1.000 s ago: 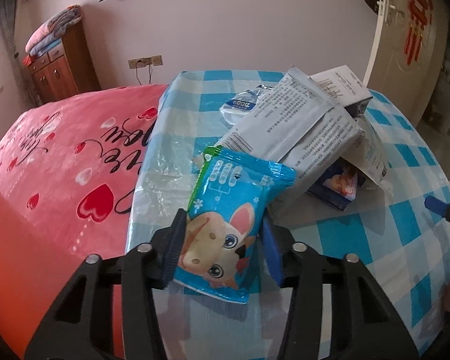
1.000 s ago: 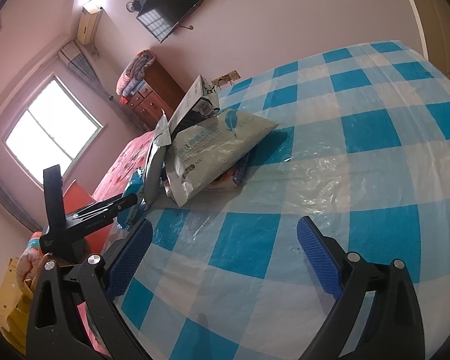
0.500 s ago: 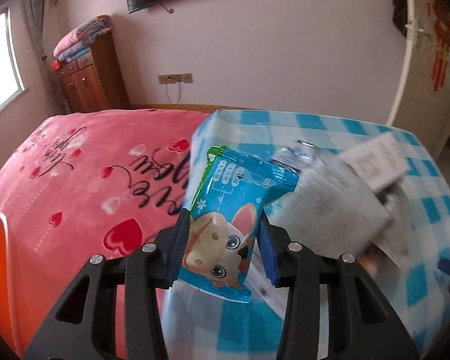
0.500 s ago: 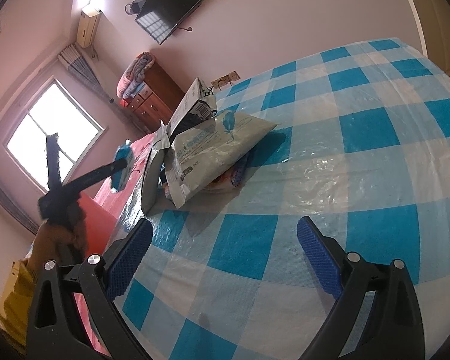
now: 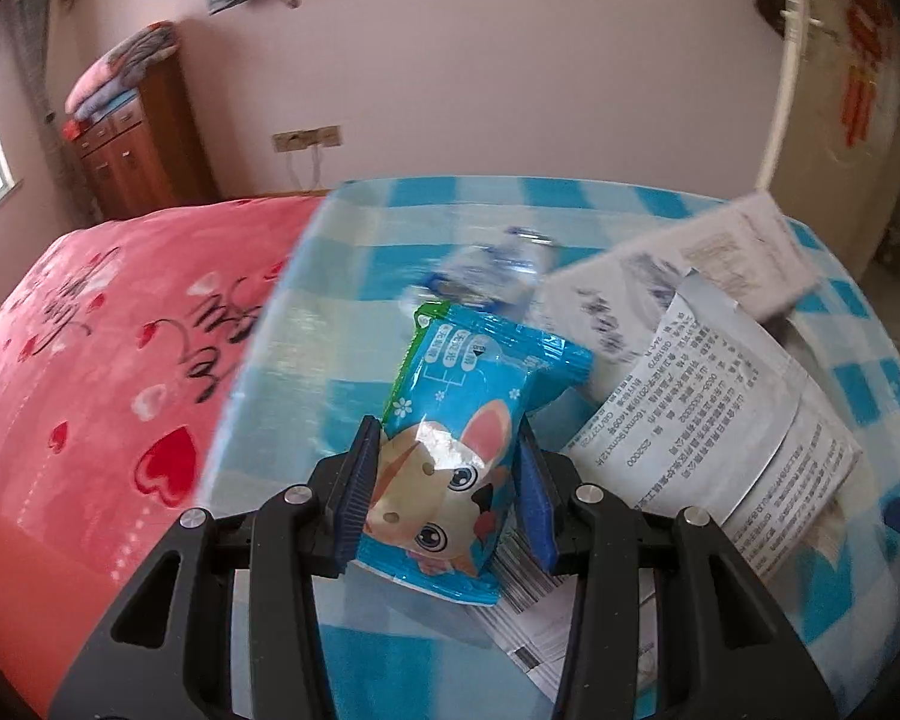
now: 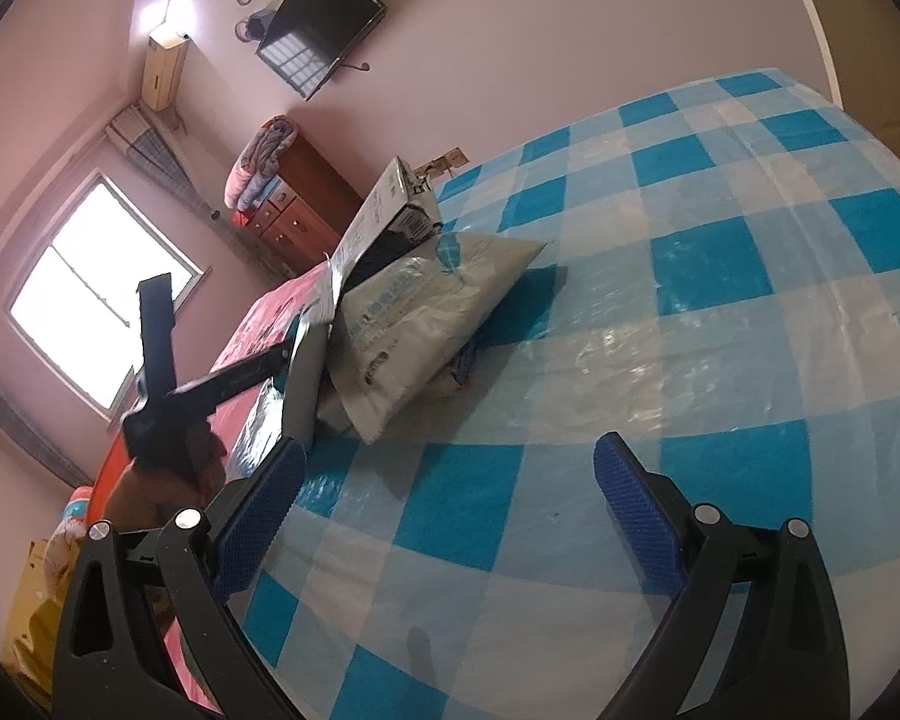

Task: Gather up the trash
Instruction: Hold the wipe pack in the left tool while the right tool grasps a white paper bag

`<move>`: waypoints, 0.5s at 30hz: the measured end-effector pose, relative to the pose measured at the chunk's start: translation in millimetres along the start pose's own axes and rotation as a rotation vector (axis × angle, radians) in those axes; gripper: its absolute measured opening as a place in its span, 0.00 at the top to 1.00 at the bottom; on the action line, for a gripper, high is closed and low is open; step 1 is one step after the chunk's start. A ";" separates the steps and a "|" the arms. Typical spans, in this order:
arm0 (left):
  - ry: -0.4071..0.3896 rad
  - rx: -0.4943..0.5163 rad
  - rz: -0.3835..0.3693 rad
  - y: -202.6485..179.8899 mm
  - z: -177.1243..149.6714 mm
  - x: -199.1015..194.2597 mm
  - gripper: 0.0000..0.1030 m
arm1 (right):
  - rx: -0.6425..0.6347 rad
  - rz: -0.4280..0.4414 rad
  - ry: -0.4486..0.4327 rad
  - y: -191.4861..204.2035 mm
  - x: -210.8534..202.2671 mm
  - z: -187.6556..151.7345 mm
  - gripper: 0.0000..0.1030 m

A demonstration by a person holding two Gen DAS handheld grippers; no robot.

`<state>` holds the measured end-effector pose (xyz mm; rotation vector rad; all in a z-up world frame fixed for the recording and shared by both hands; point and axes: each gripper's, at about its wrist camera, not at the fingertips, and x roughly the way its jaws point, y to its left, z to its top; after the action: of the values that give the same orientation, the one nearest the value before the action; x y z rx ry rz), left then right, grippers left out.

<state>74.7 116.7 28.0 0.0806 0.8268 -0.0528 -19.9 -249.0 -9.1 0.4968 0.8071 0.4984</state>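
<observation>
A blue snack packet (image 5: 450, 450) printed with a cartoon rabbit is clamped between the blue pads of the left gripper (image 5: 447, 480), its lower half pinched and its green-edged top sticking up past the fingertips; it is held above the near edge of a table covered in a blue-and-white checked cloth (image 6: 720, 312). Beside and beyond it on the table, a heap of trash is seen: a white printed pouch (image 5: 720, 438), a flattened white carton (image 5: 744, 252) and a blurred crumpled bottle (image 5: 486, 270); in the right wrist view the carton (image 6: 384, 210) is seen leaning on a pale pouch (image 6: 426, 324). The right gripper (image 6: 444, 498) is held wide open over bare cloth, nothing between its fingers. A pink heart-patterned bedspread (image 5: 108, 360) lies just beside the table.
</observation>
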 end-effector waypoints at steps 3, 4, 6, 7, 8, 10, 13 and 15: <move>-0.004 0.022 -0.033 -22.3 -5.7 -5.6 0.57 | 0.018 -0.010 -0.010 -6.5 -3.9 3.0 0.07; -0.004 0.027 -0.048 -31.4 -8.3 -8.4 0.57 | 0.022 -0.014 -0.014 -8.8 -5.2 4.1 0.07; -0.002 0.038 -0.073 -49.7 -13.9 -14.3 0.57 | 0.027 -0.021 -0.018 -12.3 -7.7 5.6 0.07; -0.001 0.044 -0.082 -56.3 -16.1 -16.4 0.57 | 0.031 -0.021 -0.021 -13.6 -9.2 5.9 0.07; 0.000 0.045 -0.094 -64.0 -18.6 -18.5 0.57 | 0.036 -0.018 -0.021 -14.5 -10.3 5.8 0.07; 0.002 0.041 -0.122 -76.6 -24.6 -24.0 0.57 | 0.044 -0.006 -0.016 -14.9 -10.7 5.2 0.07; 0.003 0.036 -0.152 -94.3 -33.5 -32.7 0.57 | 0.054 0.005 -0.004 -14.1 -10.9 3.0 0.07; 0.002 0.028 -0.163 -100.9 -37.9 -35.9 0.57 | 0.065 0.023 0.007 -13.8 -10.4 0.9 0.07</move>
<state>14.8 20.2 23.7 0.0392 0.8338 -0.2177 -22.3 -266.1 -11.1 0.5651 0.8271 0.4963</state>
